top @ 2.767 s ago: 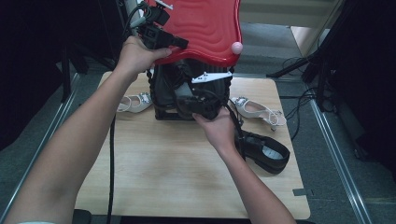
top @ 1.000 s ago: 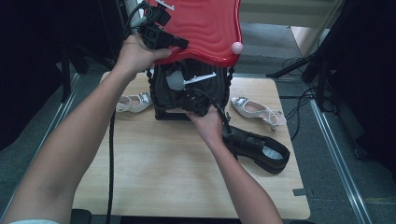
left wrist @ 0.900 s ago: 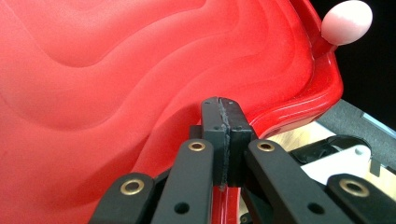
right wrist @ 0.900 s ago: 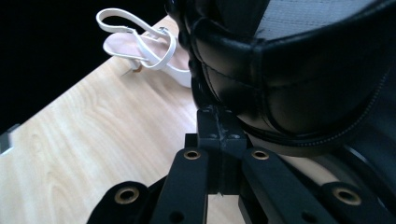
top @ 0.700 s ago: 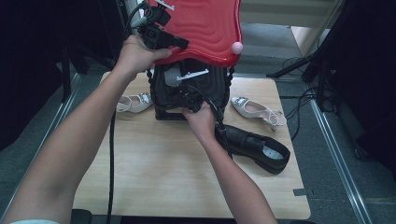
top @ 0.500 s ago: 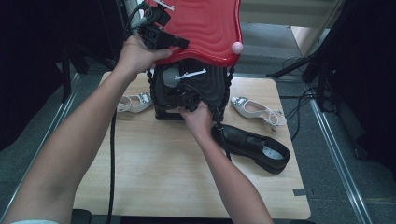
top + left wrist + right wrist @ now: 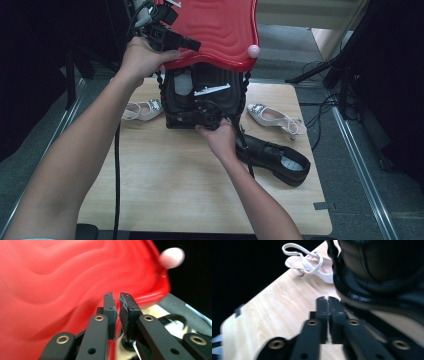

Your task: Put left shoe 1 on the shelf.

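Observation:
A red wavy lid (image 7: 215, 30) with a pink knob (image 7: 253, 50) stands raised over an open black case (image 7: 172, 97) at the table's back. My left gripper (image 7: 196, 46) rests at the lid's lower left edge. In the left gripper view its jaws have just been opening by a hair. Its fingertips (image 7: 116, 296) still nearly meet, with nothing seen between them and the red lid (image 7: 62, 277) behind. My right gripper (image 7: 207, 119) is low at the case's front wall. Its jaws have also just eased a hair, and the fingertips (image 7: 327, 300) touch over bare wood beside the case (image 7: 382, 270).
A black leather shoe (image 7: 275, 160) lies on the wooden table (image 7: 165, 190) right of my right wrist. White sandals lie left (image 7: 142, 109) and right (image 7: 272, 116) of the case; one sandal (image 7: 309, 261) is ahead of the right jaws. Cables and stands crowd the floor at right.
My right hand has moved left and toward the case front, away from the black shoe, which lies on the table. The left hand keeps its place at the raised lid.

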